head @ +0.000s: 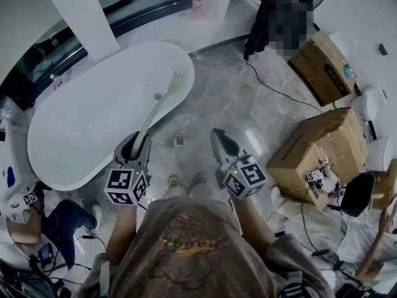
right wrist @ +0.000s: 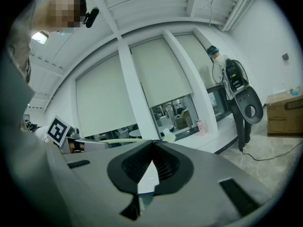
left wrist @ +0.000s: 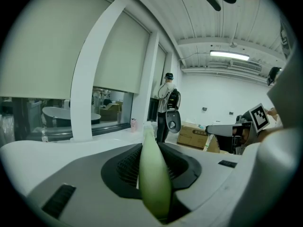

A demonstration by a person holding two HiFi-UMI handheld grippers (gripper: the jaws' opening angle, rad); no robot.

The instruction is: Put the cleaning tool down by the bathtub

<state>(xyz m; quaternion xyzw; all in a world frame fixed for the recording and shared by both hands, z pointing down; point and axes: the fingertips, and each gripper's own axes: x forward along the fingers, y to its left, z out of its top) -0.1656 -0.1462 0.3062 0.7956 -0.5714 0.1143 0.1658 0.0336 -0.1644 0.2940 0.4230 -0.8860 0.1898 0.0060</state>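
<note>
Firmly, left gripper (head: 136,145) jaws clamped on green cleaning tool (head: 162,102) handle, right gripper (head: 219,141) jaws closed, empty.

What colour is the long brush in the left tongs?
Pale green: the long-handled plastic brush, clearest in the left gripper view.

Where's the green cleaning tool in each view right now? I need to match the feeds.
Head view: the green cleaning tool runs from the left tongs up over the bathtub.
Left gripper view: bottom centre, gripped between the jaws.
Right gripper view: a thin pale line at mid left.
Shared landmark: the pink bottle on the window ledge.
</note>
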